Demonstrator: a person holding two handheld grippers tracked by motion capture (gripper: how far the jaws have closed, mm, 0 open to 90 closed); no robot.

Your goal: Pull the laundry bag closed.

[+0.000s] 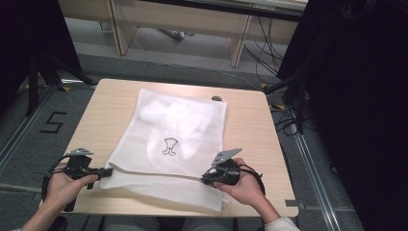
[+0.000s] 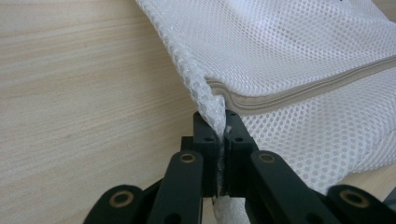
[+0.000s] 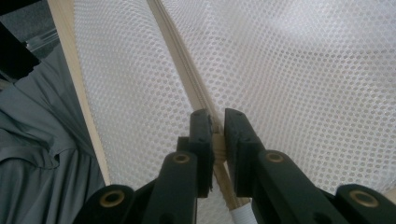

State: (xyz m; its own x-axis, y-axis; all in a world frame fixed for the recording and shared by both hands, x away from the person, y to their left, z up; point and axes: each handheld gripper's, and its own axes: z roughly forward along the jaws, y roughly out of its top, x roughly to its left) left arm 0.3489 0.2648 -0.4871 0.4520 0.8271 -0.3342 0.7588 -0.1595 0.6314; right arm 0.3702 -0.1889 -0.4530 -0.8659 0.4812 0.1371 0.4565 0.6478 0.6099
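Observation:
A white mesh laundry bag (image 1: pixel 175 139) lies flat on the wooden table (image 1: pixel 250 125), with a small black drawing on its middle and something white inside. Its beige zipper band (image 2: pixel 299 91) runs along the near end. My left gripper (image 1: pixel 107 172) is shut on the bag's near-left corner, and mesh (image 2: pixel 205 100) is pinched between its jaws. My right gripper (image 1: pixel 206 179) is shut on the zipper band (image 3: pixel 187 74) near the bag's near-right end. A hand holds each gripper at the table's near edge.
The table's near edge (image 3: pixel 77 79) runs close by my right gripper, with grey trousers (image 3: pixel 42 154) below it. A small dark knob (image 1: pixel 216 98) sits at the table's far side. Cables (image 1: pixel 284 115) and black stands (image 1: pixel 38 72) stand on the floor around the table.

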